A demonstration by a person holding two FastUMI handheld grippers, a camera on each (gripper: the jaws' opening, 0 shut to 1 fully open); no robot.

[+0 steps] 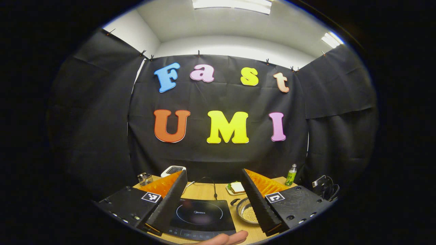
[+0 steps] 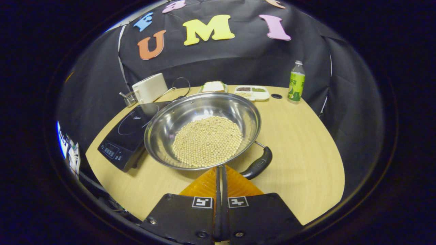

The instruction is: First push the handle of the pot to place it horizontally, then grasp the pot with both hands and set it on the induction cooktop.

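Observation:
A steel pot (image 2: 204, 115) holding pale round beans sits on the wooden table (image 2: 306, 146), just right of the black induction cooktop (image 2: 126, 136). Its black handle (image 2: 259, 165) angles toward the near right. My right gripper (image 2: 219, 168) is shut with nothing between its fingers; its tips sit at the pot's near rim, just left of the handle's end. In the left gripper view, my left gripper (image 1: 214, 172) stands open, raised above the near table edge, with the cooktop (image 1: 201, 214) between its fingers and the pot (image 1: 246, 211) partly hidden by the right finger.
A green bottle (image 2: 296, 83), a divided food tray (image 2: 252, 92), a plate with a sandwich (image 2: 213, 86), a white appliance (image 2: 150, 88) and a wire holder (image 2: 129, 98) line the far table edge. A person's fingers (image 1: 221, 238) show at the bottom of the left gripper view.

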